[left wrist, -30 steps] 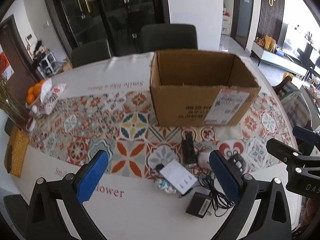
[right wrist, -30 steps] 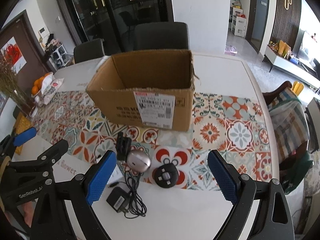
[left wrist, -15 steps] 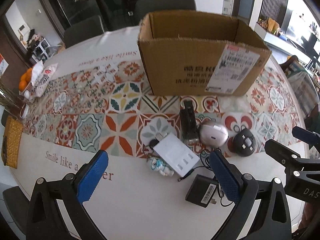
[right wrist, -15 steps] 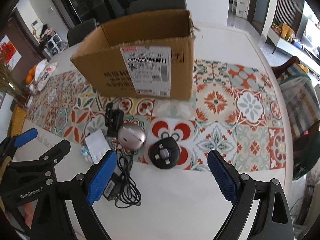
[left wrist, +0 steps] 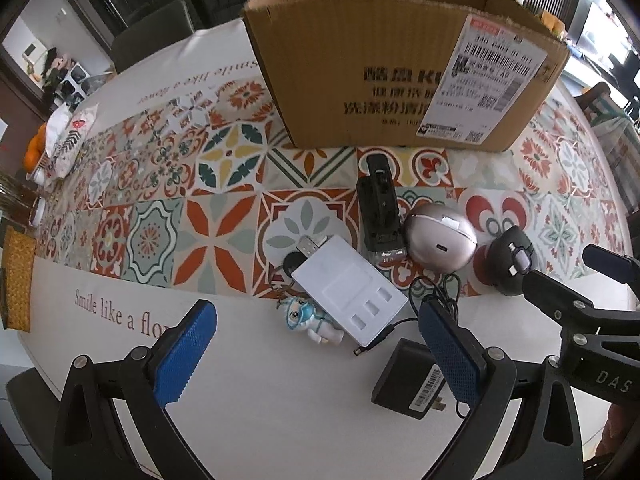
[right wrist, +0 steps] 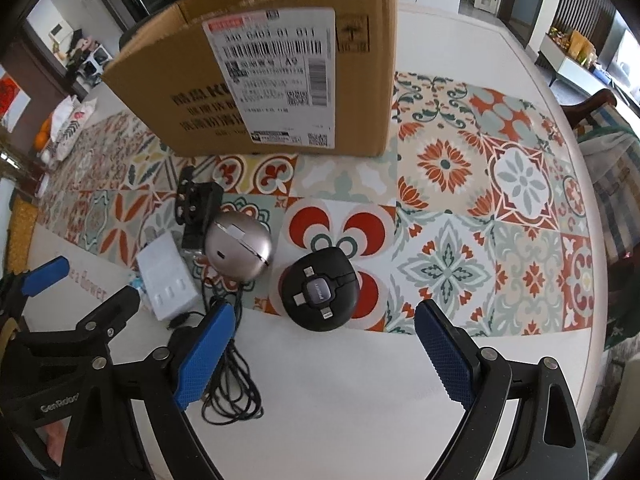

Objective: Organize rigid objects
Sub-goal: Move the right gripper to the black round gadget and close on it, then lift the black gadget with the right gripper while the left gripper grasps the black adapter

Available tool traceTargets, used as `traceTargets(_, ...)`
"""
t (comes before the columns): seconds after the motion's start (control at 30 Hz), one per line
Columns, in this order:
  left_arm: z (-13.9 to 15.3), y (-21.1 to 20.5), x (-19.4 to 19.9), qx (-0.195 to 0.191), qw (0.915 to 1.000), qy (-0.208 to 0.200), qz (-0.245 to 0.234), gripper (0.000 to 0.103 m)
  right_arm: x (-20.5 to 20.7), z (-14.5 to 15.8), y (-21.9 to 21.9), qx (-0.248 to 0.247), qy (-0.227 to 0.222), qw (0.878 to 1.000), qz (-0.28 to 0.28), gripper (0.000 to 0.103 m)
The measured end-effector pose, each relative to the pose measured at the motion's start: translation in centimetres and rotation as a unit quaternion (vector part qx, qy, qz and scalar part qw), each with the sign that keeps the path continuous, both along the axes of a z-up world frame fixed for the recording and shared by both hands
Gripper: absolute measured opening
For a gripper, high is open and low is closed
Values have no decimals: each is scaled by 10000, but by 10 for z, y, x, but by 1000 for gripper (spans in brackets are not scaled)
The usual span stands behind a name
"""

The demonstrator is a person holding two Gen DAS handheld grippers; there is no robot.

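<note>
Both my grippers stand wide apart with nothing between the pads: the left gripper [left wrist: 316, 354] above the white card tray [left wrist: 349, 293], the right gripper [right wrist: 322, 350] just near of the round black cable hub [right wrist: 320, 293]. All the loose items lie in a cluster on the table [right wrist: 360, 400], near side of the cardboard box [right wrist: 280, 80]; none shows in it yet.

Risks, in my judgement:
- The black adapter [left wrist: 408, 384] trails a cord [right wrist: 230, 384] under my right gripper's left pad; a grab there could snag it and drag neighbours.
- The silver egg-shaped case [left wrist: 440, 238] touches the black holder [left wrist: 378, 208]; its rounded shell may slip from the pads.
- The two grippers sit close and could collide.

The left view alone shows the figurine keychain [left wrist: 310, 318] and adapter label; the right view alone shows the hub's connectors and the whole cord coil.
</note>
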State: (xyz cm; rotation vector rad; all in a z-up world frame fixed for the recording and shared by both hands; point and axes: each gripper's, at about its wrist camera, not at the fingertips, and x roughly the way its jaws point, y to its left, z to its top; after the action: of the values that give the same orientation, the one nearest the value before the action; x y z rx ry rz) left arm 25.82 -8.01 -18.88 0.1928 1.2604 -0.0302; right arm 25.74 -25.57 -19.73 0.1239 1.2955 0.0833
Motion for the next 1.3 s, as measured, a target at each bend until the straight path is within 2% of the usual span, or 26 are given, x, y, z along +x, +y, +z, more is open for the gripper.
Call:
traceTargets(0.43,-19,-4,12,88,9998,197,9,103,19,-41,4,25,346,9994,-54,86)
traceTargets(0.73,-22,-5,14,47,9997,226,40,103,27,-56,12,-65,469,9989,-31,70)
traceTargets(0.87,-23,-6,14,42,9997,230,29,103,27,-56,18,-202,405,9990,29,64)
traceTargets(0.93,-23,-7,14,-3,9998,221,25,103,28,-57,21,-265,369,9990,27,56)
traceTargets(1.1,-15,-6,10,-102,9999,139,-14,102,26,-54,20,-129,391,9991,-76,56)
traceTargets(1.3,-3,-4,-4,-189,9997,25,-158,102,5,-27,9,21,228,9996,-143,56)
